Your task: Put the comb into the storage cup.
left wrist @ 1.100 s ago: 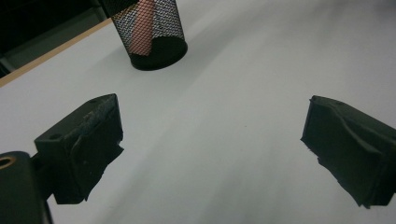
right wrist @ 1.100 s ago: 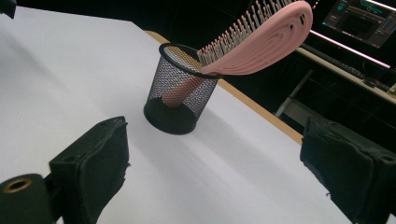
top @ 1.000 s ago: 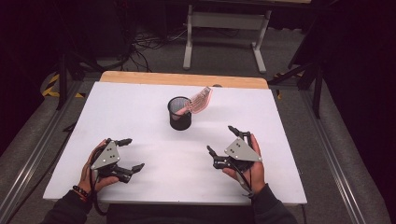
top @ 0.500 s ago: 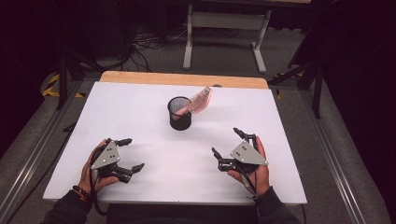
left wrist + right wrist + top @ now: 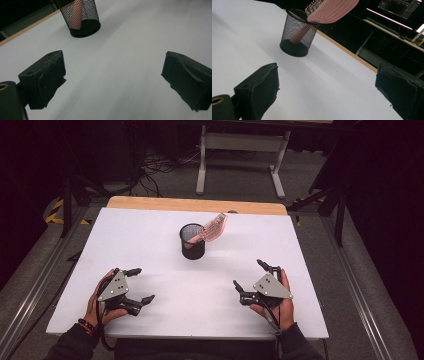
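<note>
Brush (image 5: pixel 213 226) stands handle-down in the black mesh cup (image 5: pixel 192 241), its pink head tilted out over the rim toward the far right. The cup sits upright on the white tabletop (image 5: pixel 150 235), a little past the middle, well apart from both of my grippers. In my right gripper view I see the handle through the mesh (image 5: pixel 298 36) and the bristled head (image 5: pixel 332 10) leaning over the rim. In my left gripper view the cup (image 5: pixel 80 18) is at the top with pink showing inside it.

My left gripper (image 5: pixel 139 285) is near the front left of the tabletop, held in my left hand (image 5: pixel 100 302), jaws spread wide with nothing between them. My right gripper (image 5: pixel 248 276) is near the front right in my right hand (image 5: pixel 280 305), jaws likewise wide apart and empty. I see bare white surface between each pair of jaws in both gripper views.
</note>
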Motion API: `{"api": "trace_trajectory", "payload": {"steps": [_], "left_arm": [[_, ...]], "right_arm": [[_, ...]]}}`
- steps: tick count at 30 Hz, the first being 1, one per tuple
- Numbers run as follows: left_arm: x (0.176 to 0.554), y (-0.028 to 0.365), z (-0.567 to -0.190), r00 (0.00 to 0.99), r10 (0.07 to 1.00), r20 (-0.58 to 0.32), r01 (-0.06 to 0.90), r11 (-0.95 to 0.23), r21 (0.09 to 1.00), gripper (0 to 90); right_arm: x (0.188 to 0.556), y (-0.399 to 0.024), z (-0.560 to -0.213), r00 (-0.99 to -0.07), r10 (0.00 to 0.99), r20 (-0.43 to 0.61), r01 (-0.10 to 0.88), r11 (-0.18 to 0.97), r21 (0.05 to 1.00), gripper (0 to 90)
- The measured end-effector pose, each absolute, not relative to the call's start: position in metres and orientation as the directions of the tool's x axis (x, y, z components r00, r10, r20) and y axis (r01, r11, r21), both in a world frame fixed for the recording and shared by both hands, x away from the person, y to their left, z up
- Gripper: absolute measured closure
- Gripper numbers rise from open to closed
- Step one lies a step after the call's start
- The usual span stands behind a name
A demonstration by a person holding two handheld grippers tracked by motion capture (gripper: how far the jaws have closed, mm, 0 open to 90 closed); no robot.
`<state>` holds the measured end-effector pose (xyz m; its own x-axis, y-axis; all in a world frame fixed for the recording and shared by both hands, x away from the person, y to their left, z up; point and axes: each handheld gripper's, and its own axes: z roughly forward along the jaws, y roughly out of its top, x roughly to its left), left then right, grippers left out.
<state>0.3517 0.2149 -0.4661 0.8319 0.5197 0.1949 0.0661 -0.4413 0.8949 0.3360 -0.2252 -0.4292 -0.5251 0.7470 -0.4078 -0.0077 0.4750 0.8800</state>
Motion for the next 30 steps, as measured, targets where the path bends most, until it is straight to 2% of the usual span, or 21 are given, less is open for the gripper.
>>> {"api": "trace_trajectory", "payload": {"steps": [17,30], "left_arm": [[0.356,0.214,-0.466,0.831,0.524,0.185,0.074,-0.434,0.898,5.2],[0.357,0.214,-0.463,0.822,0.537,0.190,0.066,-0.421,0.905,3.9]], "right_arm": [[0.334,-0.249,-0.452,-0.547,0.758,-0.355,0.025,0.438,0.899,4.2],[0.331,-0.249,-0.460,-0.564,0.750,-0.346,0.035,0.440,0.897,4.4]]}}
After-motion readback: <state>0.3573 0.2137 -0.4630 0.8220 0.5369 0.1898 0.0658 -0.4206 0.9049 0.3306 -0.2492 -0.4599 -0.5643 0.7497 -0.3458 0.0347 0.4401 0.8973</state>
